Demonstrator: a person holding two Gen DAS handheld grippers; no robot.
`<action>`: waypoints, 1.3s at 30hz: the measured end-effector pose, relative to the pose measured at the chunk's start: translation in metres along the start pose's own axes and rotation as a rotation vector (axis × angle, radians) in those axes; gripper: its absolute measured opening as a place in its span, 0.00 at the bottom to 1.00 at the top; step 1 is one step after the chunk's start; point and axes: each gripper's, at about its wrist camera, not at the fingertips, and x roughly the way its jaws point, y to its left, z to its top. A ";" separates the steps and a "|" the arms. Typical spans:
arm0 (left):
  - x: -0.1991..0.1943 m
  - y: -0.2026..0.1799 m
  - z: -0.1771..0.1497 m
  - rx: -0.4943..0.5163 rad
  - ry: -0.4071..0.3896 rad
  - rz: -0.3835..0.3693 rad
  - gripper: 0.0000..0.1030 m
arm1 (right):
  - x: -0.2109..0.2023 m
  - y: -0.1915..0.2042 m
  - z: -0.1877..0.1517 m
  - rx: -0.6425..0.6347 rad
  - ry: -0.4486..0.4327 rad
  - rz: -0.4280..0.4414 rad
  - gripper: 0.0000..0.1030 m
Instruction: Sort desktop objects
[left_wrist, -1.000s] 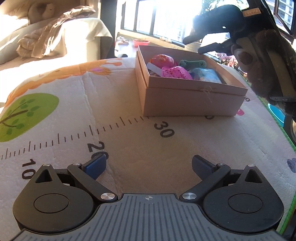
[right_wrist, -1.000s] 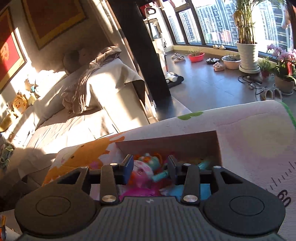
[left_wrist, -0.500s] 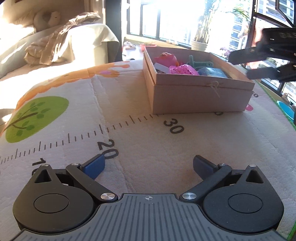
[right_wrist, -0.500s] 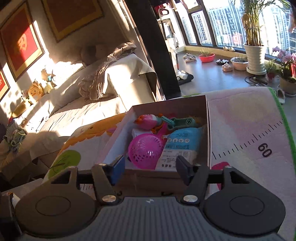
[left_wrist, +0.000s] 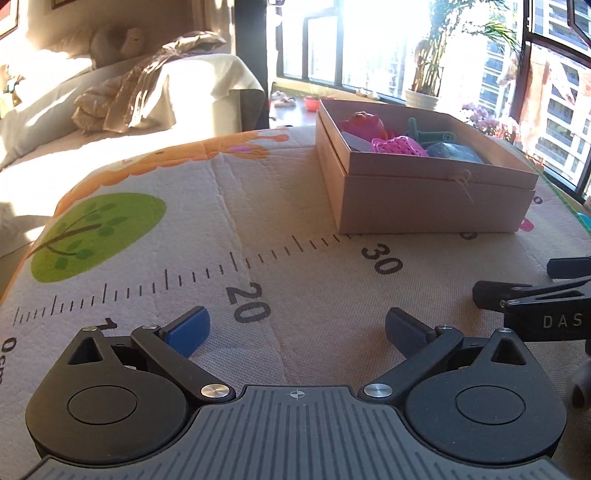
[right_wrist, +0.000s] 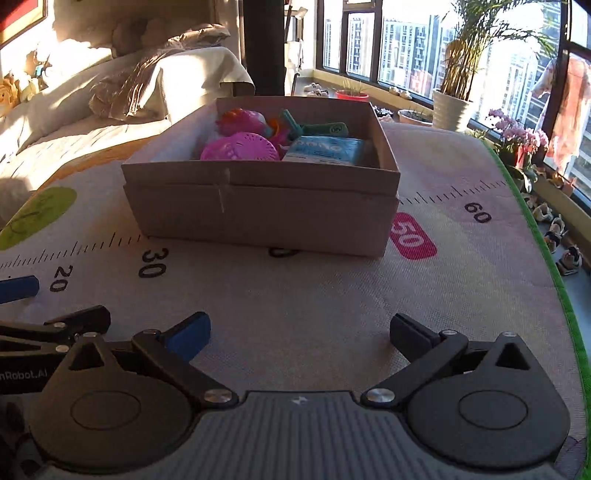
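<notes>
Two wide-spread grippers low over a quilted mat, a filled cardboard box beyond them.

The tan cardboard box (right_wrist: 258, 218) — matte, rectangular, its upper tray nested in a slightly wider base — sits on the far middle of the stitched fabric play mat (right_wrist: 332, 295), over the printed ruler marks. Inside lie a perforated round pink plastic ball (right_wrist: 239, 147), a crinkled blue packet (right_wrist: 325, 148), a teal plastic tool (right_wrist: 314, 127) and a glossy pink-and-orange toy (right_wrist: 240, 118) (its shape is hard to tell). The left gripper (left_wrist: 297, 328) angles down at the near mat, its black jaws fully spread and empty. The right gripper (right_wrist: 300, 330), just beside it on the right, tilts down likewise — jaws opening, nothing between them.
</notes>
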 end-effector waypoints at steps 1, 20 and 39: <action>0.000 0.000 0.000 -0.001 -0.001 -0.001 1.00 | 0.002 0.000 0.002 0.000 -0.002 0.011 1.00; -0.001 0.005 -0.001 -0.016 -0.012 -0.024 1.00 | 0.009 -0.003 -0.005 0.016 -0.090 0.013 1.00; -0.001 0.006 0.000 -0.021 -0.014 -0.028 1.00 | 0.009 -0.004 -0.005 0.015 -0.090 0.013 1.00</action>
